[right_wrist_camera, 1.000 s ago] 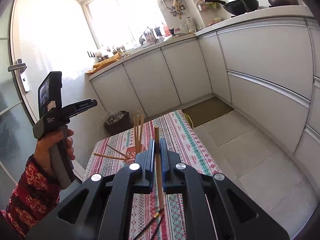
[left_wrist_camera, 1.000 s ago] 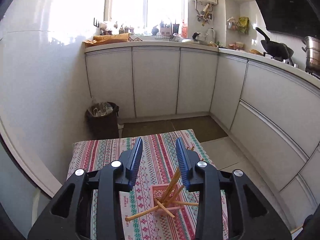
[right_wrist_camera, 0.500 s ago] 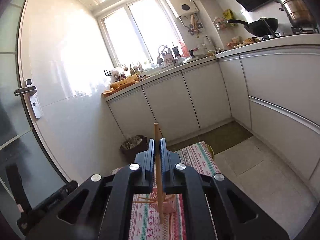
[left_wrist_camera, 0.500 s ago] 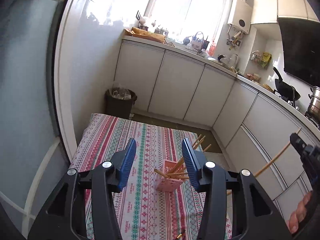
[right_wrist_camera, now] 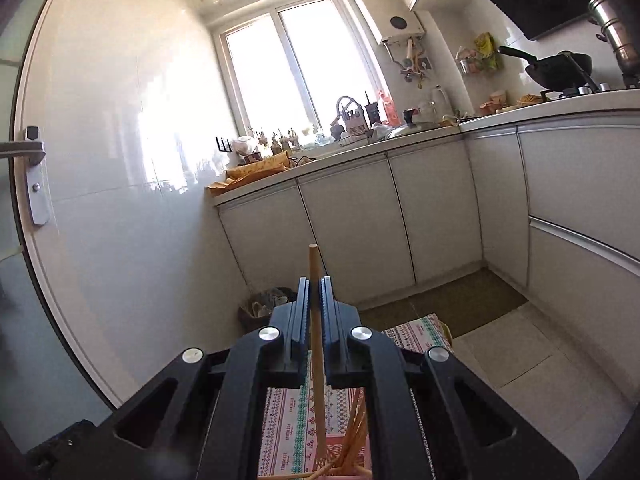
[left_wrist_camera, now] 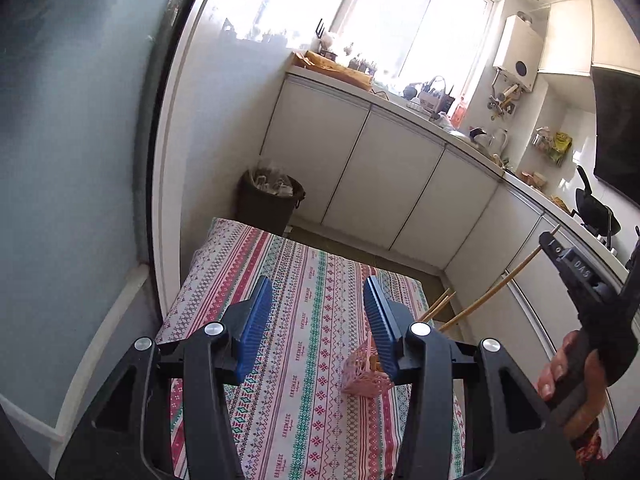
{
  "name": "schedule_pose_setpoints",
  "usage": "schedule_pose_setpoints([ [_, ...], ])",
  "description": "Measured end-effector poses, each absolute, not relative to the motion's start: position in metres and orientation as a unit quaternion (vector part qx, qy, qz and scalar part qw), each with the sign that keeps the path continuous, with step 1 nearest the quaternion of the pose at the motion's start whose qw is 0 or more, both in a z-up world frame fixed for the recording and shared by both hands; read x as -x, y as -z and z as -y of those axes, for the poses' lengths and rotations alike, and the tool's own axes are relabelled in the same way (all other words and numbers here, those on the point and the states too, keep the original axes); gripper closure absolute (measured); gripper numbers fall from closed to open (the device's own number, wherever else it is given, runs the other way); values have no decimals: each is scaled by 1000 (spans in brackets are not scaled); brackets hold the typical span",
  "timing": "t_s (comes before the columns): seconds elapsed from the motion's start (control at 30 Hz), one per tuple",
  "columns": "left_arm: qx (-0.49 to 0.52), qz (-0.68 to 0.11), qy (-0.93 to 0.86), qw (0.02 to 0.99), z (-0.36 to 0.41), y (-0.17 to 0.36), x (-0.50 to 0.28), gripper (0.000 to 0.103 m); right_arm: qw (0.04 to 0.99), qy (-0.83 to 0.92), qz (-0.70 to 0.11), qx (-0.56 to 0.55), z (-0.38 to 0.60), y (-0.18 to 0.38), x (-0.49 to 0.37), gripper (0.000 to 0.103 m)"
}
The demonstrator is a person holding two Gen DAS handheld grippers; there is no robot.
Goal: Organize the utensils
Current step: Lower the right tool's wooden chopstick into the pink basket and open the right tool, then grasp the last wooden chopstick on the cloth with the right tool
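A: Obs. note. Right tool [right_wrist_camera: 316, 304] clenched on one wooden chopstick [right_wrist_camera: 314, 280], held approx upright; top end sticks up past the pads, lower end hangs over the pink holder [left_wrist_camera: 366, 376] on the table [left_wrist_camera: 304, 420].

B: Left tool [left_wrist_camera: 316, 320]?

A: Released, nothing btw the blue pads [left_wrist_camera: 254, 320]. It hovers over the striped cloth, holder just by its right finger.

B: Handling of the stick?

A: My guess: v. light, stiff, thin, smooth wood, so it can pivot or slip in a flat-pad grip. Grip sits partway along the shaft, which seems right; nearer an end it would prob. swing.

B: Holder?

A: Looks like thin openwork plastic, light. Other sticks already lean out of it at angles, so it may tip or slide if a stick is pushed in sideways. Left tool could steady its wall. Best drop the stick straight down, tip first.
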State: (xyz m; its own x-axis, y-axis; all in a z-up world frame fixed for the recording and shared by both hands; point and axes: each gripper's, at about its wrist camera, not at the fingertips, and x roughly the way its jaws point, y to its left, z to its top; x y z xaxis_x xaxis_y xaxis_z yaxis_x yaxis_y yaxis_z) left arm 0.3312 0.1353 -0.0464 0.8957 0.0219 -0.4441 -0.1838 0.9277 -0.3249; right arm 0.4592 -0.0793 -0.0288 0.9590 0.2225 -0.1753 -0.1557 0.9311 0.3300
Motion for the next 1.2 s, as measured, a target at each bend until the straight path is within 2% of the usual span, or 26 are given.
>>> schedule_pose_setpoints([
  [0.4,191,-239,-67,950,-157,58,-338,58,978,-90,-140,-128,55,71,-499,97],
  [0.5,190,-241,-67,949,-158,58,-338,58,980,-87,-135,-121,53,69,-496,83],
  [0.57,189,-243,-65,949,-157,58,-339,58,980,-83,-129,-126,56,65,-492,71],
  [0.63,187,-245,-61,949,-154,58,-339,58,980,-80,-121,-135,63,60,-483,64],
  [0.7,183,-249,-57,949,-152,58,-339,58,981,-75,-107,-142,71,55,-470,50],
  [0.77,175,-257,-53,949,-149,59,-340,58,982,-69,-81,-154,83,51,-449,22],
  [0.83,165,-267,-46,948,-145,60,-342,56,983,-59,-50,-165,97,48,-423,8],
  [1.03,122,-316,-10,941,-119,72,-348,47,990,-20,-19,-135,123,60,-345,6],
  [1.2,71,-347,10,935,-91,87,-350,32,987,-18,-133,-87,124,94,-323,6],
])
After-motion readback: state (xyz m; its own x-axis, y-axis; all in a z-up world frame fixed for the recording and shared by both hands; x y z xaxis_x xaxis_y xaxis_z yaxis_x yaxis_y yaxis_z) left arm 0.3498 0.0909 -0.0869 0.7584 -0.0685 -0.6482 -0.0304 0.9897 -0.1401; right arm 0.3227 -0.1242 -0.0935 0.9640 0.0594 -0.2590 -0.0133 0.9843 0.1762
